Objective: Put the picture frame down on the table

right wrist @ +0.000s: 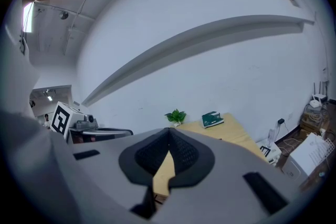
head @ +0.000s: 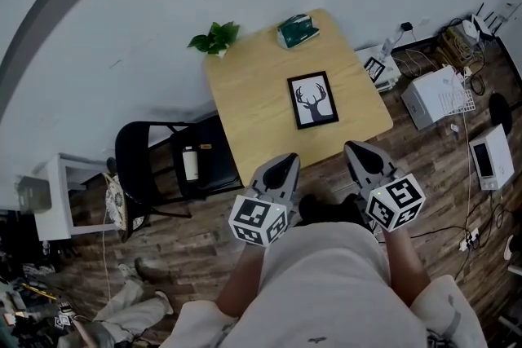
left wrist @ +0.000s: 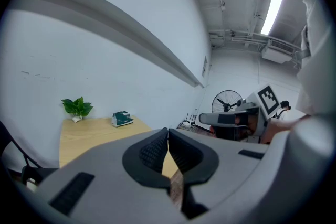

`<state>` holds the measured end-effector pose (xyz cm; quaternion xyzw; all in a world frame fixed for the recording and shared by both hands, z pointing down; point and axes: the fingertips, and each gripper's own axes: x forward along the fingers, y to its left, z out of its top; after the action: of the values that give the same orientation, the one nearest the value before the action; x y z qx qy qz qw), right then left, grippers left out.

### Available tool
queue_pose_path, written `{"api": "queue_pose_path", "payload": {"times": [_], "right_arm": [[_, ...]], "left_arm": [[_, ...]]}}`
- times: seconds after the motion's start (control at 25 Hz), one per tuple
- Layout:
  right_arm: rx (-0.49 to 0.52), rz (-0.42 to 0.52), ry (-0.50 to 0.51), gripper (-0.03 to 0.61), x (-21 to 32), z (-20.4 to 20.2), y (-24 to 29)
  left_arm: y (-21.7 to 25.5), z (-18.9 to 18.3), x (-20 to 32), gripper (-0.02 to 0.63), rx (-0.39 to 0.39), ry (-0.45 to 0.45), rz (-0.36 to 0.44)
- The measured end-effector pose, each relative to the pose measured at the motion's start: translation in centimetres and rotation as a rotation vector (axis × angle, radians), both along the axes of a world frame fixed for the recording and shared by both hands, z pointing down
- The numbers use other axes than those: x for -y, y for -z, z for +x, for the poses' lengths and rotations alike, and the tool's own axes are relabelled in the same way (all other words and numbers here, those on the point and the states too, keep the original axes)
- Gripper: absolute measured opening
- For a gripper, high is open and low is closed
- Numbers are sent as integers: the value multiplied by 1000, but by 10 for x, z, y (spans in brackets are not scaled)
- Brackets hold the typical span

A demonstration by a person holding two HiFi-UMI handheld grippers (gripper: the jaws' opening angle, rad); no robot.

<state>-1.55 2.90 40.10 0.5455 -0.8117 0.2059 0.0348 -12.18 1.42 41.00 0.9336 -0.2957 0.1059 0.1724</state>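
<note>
On the desk [head: 253, 85] the picture frame [head: 312, 100] lies flat, deer print up, toward the near edge. Left claw [head: 281, 168] and right claw [head: 364, 152] are both pressed together, empty, held off the desk's near edge, apart from the frame. Plant [head: 214, 37] and green box [head: 297, 30] sit at the far edge.

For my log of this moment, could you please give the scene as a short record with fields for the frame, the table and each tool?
picture frame: lies flat on the table, deer print facing up, no tool on it
other items: plant at the far corner, green box at the far edge
left tool: shut, nothing between the jaws
right tool: shut, nothing between the jaws
</note>
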Motion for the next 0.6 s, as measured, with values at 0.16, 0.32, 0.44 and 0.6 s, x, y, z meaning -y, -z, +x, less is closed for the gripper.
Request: {"api": "queue_pose_path", "payload": {"times": [0.16, 0.32, 0.44, 0.6], "right_arm": [[2, 2, 3, -2, -4, -1, 0], [12, -5, 11, -2, -3, -3, -2], [13, -9, 15, 0, -3, -4, -5], [20, -16, 13, -2, -3, -5, -7]], "left_arm": [[1, 3, -5, 8, 2, -7, 3], [0, 4, -7, 8, 8, -13, 4], [-2, 3, -7, 9, 11, -9, -1], [-5, 0, -8, 9, 11, -4, -9]]}}
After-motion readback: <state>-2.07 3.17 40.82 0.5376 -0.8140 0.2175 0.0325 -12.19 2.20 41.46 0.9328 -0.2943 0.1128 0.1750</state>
